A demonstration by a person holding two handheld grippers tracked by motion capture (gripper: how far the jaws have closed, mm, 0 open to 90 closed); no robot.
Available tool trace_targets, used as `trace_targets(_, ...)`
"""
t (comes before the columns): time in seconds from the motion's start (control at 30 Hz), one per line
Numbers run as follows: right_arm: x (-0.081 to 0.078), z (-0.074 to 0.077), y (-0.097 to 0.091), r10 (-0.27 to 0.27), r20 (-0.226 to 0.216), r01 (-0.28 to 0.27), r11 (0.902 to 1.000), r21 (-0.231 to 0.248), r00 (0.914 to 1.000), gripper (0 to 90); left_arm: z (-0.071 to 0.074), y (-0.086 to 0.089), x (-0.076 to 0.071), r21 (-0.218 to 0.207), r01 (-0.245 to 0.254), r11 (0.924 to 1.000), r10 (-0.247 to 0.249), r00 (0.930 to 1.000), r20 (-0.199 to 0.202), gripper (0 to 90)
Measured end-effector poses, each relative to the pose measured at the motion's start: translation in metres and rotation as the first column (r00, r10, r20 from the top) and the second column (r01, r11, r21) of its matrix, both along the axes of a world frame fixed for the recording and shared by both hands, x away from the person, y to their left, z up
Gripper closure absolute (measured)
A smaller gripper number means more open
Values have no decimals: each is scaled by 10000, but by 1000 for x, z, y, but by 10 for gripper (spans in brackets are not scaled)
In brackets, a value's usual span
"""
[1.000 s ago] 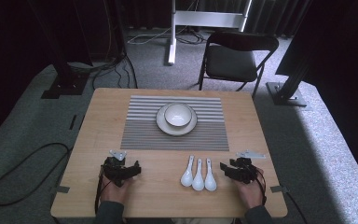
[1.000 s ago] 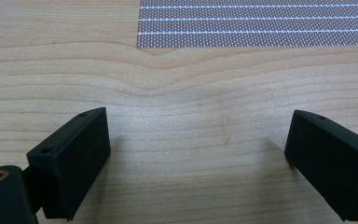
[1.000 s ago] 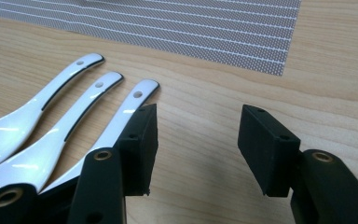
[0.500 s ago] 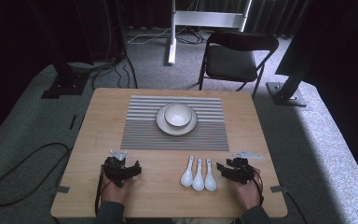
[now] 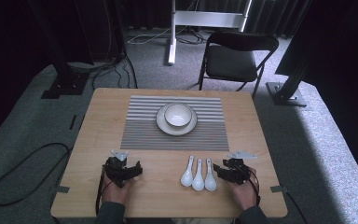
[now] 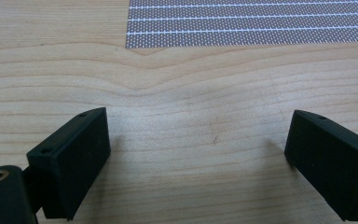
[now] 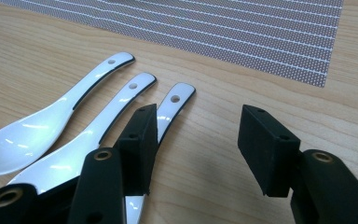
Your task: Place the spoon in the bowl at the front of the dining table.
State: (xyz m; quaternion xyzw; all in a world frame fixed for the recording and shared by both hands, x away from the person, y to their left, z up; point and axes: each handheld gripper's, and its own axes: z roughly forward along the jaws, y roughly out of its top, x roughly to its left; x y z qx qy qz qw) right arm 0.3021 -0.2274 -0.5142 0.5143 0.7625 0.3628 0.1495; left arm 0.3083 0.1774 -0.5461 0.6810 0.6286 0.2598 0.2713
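Three white ceramic spoons (image 5: pixel 198 175) lie side by side near the table's front edge, handles pointing away from me. In the right gripper view they are the far spoon (image 7: pixel 51 123), the middle spoon (image 7: pixel 107 121) and the nearest spoon (image 7: pixel 176 103). My right gripper (image 5: pixel 223 171) rests just right of them, open (image 7: pixel 198 128); its left jaw overlaps the nearest spoon's handle and bare wood lies between the jaws. My left gripper (image 5: pixel 127 169) sits at the front left, wide open (image 6: pixel 196 140) over bare wood. A white bowl (image 5: pixel 177 114) stands on a plate (image 5: pixel 161 122).
The plate sits on a grey striped placemat (image 5: pixel 140 130) in the middle of the wooden table (image 5: pixel 98 126); its near edge shows in both gripper views (image 6: pixel 242 32) (image 7: pixel 261 42). A black folding chair (image 5: pixel 235 58) stands beyond the far edge.
My right gripper has crept a little to the left, closer to the spoons. The left gripper and the spoons have not moved.
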Motion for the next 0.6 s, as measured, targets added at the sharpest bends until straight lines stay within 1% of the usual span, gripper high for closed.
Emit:
trace_targets(0.17,0,-1,2,31,-53,-31,10000,45,10000,471,0,-1,0,0,31,10000,-31,10000,4,70)
trace_targets(0.33,1,-3,9,202,-137,-202,9998,-12,9997,470,0,-1,0,-12,76,10000,-76,10000,0,70)
trace_targets(0.6,1,-4,13,256,-187,-256,9997,-15,9995,470,0,-2,0,-8,99,10000,-99,10000,1,70)
